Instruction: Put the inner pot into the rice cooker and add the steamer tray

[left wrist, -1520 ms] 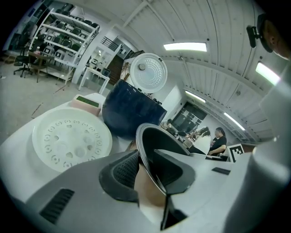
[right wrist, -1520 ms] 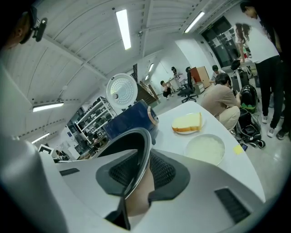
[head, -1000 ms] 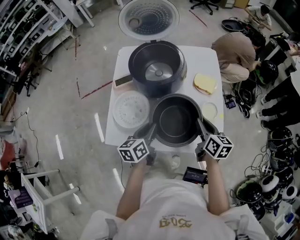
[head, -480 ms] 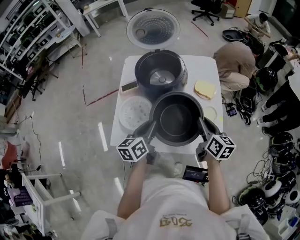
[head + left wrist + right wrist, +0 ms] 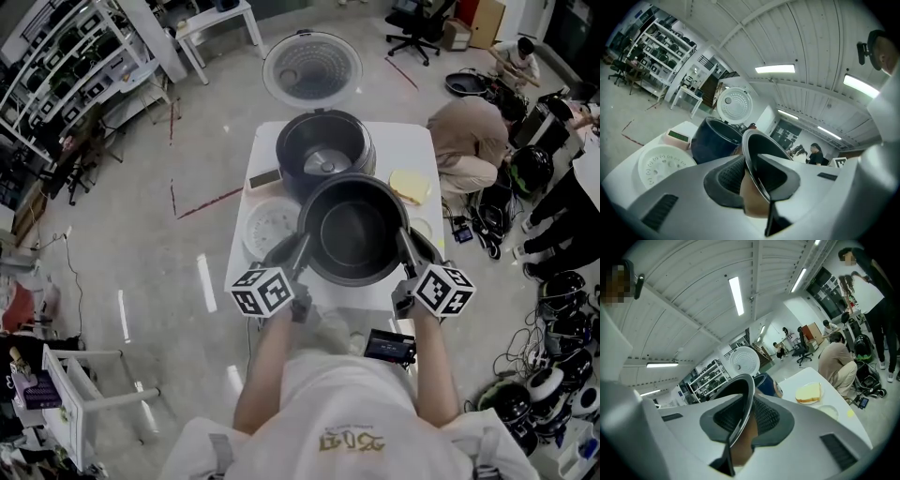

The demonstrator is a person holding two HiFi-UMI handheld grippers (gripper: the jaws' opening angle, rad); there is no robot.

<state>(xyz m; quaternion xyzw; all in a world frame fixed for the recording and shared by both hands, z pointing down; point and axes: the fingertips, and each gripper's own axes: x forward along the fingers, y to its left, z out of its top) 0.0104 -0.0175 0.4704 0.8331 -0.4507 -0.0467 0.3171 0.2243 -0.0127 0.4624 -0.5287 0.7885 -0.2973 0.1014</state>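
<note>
While the left gripper and right gripper jaws pinch the inner pot rim, the rice cooker stands directly on its far side.

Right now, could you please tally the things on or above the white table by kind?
rice cooker: 1
inner pot: 1
steamer tray: 1
small display unit: 1
plate with a yellow slab: 1
small round dish: 1
grippers, left gripper and right gripper, both clamped on the inner pot: 2
total: 8

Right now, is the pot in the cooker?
Out: the inner pot, gripped by left tool and right tool, hangs outside the rice cooker.
</note>
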